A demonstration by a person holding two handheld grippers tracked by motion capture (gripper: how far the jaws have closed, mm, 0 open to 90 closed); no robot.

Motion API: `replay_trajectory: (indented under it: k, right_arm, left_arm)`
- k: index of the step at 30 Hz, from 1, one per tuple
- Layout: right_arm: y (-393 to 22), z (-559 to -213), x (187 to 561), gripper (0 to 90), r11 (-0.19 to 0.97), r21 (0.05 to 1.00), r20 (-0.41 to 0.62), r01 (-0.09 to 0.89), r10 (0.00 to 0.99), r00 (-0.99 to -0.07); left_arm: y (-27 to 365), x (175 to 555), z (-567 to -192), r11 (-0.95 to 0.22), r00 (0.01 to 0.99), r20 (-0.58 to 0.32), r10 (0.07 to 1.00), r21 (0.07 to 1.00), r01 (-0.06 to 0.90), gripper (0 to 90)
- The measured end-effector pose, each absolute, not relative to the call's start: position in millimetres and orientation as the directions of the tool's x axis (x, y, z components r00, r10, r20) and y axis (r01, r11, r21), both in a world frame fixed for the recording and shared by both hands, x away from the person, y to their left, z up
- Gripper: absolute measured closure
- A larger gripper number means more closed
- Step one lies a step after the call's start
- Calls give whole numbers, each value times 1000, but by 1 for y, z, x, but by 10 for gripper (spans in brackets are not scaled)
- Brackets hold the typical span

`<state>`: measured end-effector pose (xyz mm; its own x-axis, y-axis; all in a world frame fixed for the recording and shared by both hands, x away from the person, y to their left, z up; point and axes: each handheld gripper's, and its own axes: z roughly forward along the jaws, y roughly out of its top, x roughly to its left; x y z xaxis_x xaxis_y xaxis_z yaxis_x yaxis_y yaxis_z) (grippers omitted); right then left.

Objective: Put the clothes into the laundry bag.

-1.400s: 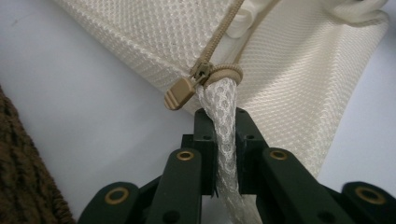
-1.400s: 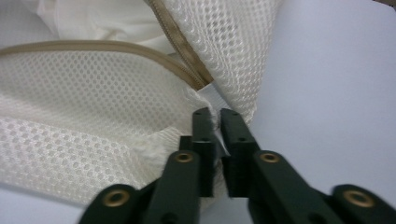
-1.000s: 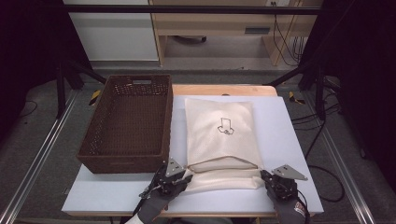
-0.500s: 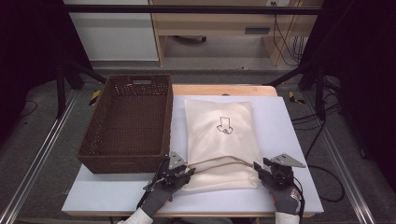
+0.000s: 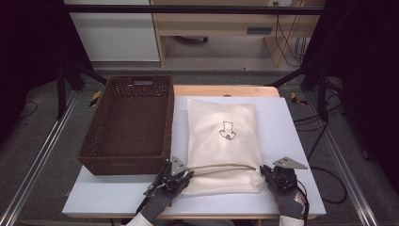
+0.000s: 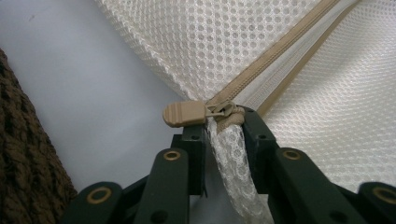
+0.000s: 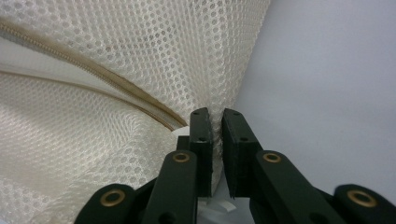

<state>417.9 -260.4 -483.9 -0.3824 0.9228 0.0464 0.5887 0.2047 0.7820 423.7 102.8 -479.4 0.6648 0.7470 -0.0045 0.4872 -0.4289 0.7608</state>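
Left gripper (image 6: 224, 126): jaws have just been closing, now pinching a bunched twist of mesh at the near-left corner, right by the tan plastic zipper pull (image 6: 183, 114) w/ the tan zipper track (image 6: 275, 51) running away from it. Right gripper (image 7: 215, 126): jaws also just closing, nearly together, nipping the thin fabric edge at the other near corner. Between them, the cream mesh zippered laundry bag (image 5: 223, 141) lies flat on the white tabletop (image 5: 291, 141), near edge lifted, just beside the dark-brown woven wicker basket (image 5: 129, 122). Looks v. light, floppy, no stiffness, so it'll sag and fold when raised. Mesh gives decent grip but snags; best holds prob. the seamed corners and zipper tape, not the loose middle.
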Motion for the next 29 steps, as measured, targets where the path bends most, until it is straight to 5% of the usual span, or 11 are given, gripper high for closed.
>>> replay_trajectory:
  k: [6, 14, 20, 29]
  right_arm:
    - [-264, -476, 414, 602, 205, 829, 28, 521, 914, -405]
    - [-272, -463, 410, 322, 156, 890, 22, 428, 924, -382]
    - [-272, -460, 408, 205, 177, 898, -47, 404, 949, -312]
    - [-280, -456, 403, 182, 156, 890, -40, 429, 963, -267]
  left_arm:
    - [110, 419, -466, -408, 697, -23, 717, 796, 446, 515]
    - [118, 412, -452, -407, 732, -19, 682, 821, 400, 360]
    - [129, 408, -446, -411, 755, -28, 656, 825, 387, 291]
    - [143, 400, -445, -459, 764, 12, 645, 806, 374, 229]
